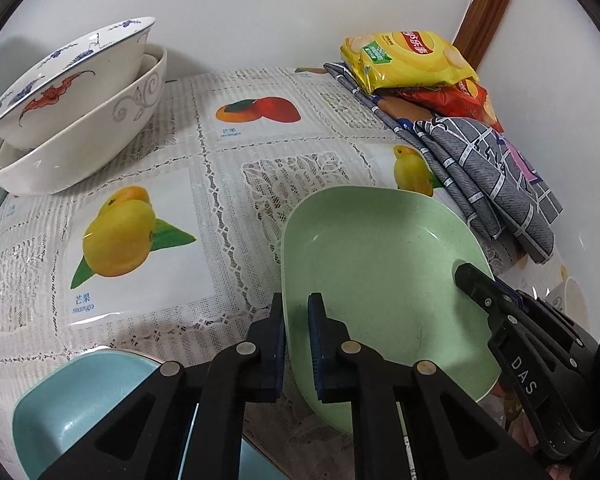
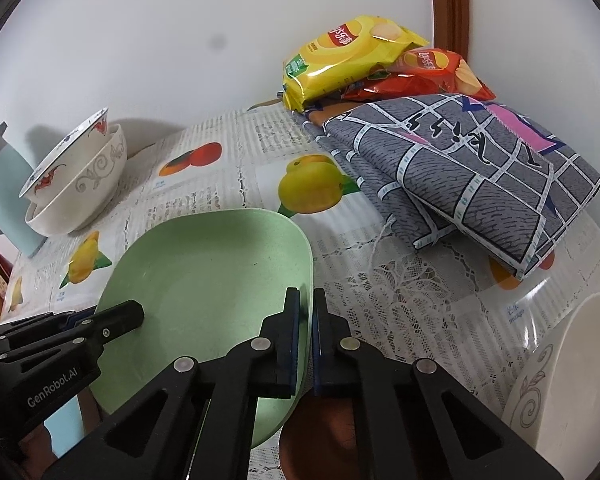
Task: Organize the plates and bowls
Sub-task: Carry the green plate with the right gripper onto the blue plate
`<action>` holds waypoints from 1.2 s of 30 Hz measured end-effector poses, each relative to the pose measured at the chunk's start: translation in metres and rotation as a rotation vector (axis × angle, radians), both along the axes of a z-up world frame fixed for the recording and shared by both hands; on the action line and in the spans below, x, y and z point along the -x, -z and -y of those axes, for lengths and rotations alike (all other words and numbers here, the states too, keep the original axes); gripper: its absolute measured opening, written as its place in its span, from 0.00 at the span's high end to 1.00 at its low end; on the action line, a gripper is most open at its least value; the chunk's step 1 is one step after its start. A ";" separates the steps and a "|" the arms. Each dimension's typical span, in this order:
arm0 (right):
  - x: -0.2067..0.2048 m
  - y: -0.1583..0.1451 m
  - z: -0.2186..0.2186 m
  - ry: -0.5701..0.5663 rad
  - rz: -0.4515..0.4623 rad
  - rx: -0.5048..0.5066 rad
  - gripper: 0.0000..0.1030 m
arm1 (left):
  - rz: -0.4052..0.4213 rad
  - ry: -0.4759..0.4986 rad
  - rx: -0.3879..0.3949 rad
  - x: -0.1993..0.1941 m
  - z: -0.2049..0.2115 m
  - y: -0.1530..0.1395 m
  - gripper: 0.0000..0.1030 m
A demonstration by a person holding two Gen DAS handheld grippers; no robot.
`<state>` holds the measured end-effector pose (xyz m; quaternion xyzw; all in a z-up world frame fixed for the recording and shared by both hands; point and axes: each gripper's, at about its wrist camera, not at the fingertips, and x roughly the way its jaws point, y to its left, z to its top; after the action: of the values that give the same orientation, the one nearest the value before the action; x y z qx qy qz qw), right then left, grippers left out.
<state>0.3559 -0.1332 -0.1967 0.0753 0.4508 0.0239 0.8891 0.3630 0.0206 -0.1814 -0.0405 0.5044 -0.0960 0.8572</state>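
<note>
The green plate is held tilted above the fruit-print tablecloth, gripped at two opposite rim edges. The left gripper is clamped on the plate's left rim, one pad outside the wall and one inside. The right gripper is pinched likewise on the right rim, the jaws nearly together with only the thin wall between them. Whether the plate's near edge touches the cloth cannot be told. A light blue plate lies just beside and below the left gripper, at the near table edge; it is judged the likely stacking target. Two nested bowls, a painted one tilted inside a scroll-patterned one, stand well apart at the far left. A further white scroll-patterned bowl is seen at the near right. Folded grey cloth with snack bags on top occupies the far right corner. Risks noted: both holds are on a thin, smooth rim, so uneven motion of the two hands could twist the plate out of one clamp; a drop onto the blue plate or off the near edge could follow. A swing to the right could strike the white bowl.
</note>
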 end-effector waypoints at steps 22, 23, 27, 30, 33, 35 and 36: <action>0.044 -0.057 0.003 0.049 0.101 -0.024 0.98 | 0.084 -0.009 0.050 0.034 -0.014 -0.051 0.95; 0.047 -0.061 0.002 0.050 0.106 -0.022 0.98 | 0.094 -0.009 0.052 0.039 -0.015 -0.056 0.95; 0.063 -0.077 -0.002 0.046 0.125 -0.026 0.98 | 0.112 -0.012 0.058 0.055 -0.022 -0.068 0.95; 0.073 -0.083 -0.006 0.043 0.134 -0.031 0.98 | 0.121 -0.021 0.064 0.067 -0.027 -0.074 0.95; 0.084 -0.088 -0.007 0.040 0.142 -0.053 0.97 | 0.126 -0.029 0.065 0.078 -0.031 -0.078 0.95; 0.090 -0.092 -0.009 0.035 0.147 -0.060 0.97 | 0.128 -0.035 0.070 0.085 -0.034 -0.081 0.95; 0.093 -0.093 -0.010 0.033 0.150 -0.063 0.97 | 0.132 -0.039 0.068 0.089 -0.035 -0.084 0.95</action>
<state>0.2629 -0.1229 -0.1036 0.1087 0.3807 0.0291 0.9178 0.2743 0.0557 -0.0977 -0.0728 0.4423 -0.0989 0.8884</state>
